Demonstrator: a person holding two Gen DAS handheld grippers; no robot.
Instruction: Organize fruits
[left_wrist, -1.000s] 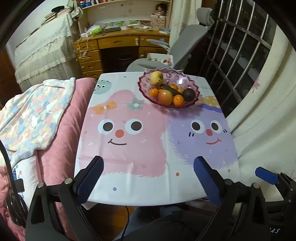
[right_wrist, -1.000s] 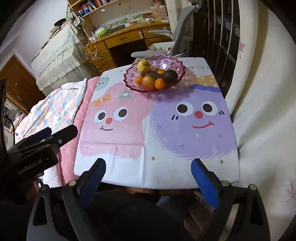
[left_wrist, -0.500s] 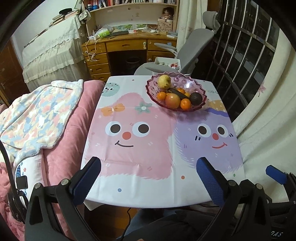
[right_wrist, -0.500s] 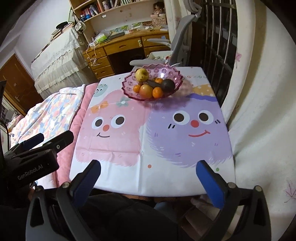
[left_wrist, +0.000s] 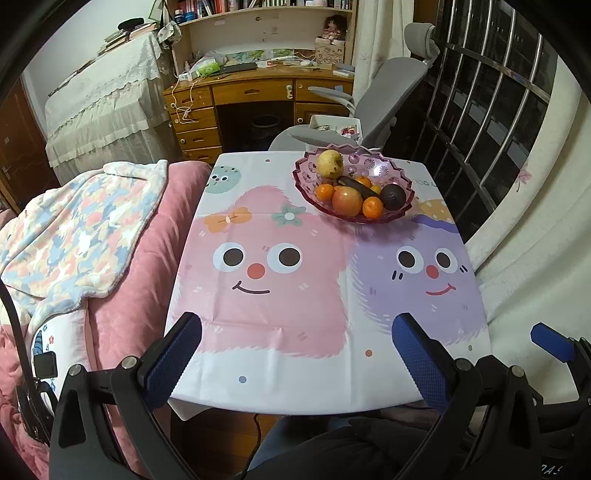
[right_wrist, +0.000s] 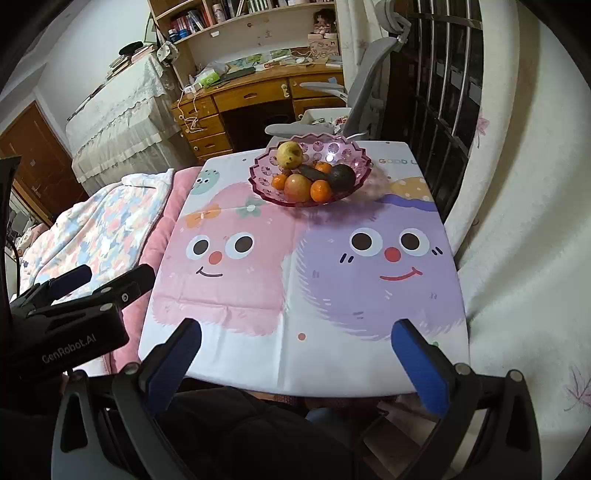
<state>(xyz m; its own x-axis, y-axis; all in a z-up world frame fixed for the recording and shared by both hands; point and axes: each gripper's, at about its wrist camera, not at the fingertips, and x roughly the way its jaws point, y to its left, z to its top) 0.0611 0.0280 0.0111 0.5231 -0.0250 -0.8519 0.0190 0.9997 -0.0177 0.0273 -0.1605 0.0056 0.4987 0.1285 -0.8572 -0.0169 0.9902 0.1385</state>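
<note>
Fruit sits in the pink bowl (left_wrist: 400, 181) at the table's (left_wrist: 295, 384) far right; the banana (left_wrist: 356, 186) lies diagonally, its long axis running far-left to near-right. Left gripper (left_wrist: 297, 354) and right gripper (right_wrist: 295, 356) hover spread apart, empty.

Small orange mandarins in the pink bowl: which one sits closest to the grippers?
The small orange mandarin at the pink scalloped plastic bowl's front rim, between the red-yellow apple and dark avocado.

The left claw (left_wrist: 295, 354) hangs wide open and empty over the near edge of the surface (left_wrist: 314, 369). At the far end, a pink bowl (left_wrist: 402, 181) holds a pear (left_wrist: 330, 164), apple (left_wrist: 347, 201), oranges (left_wrist: 372, 207) and avocado (left_wrist: 393, 196).
</note>
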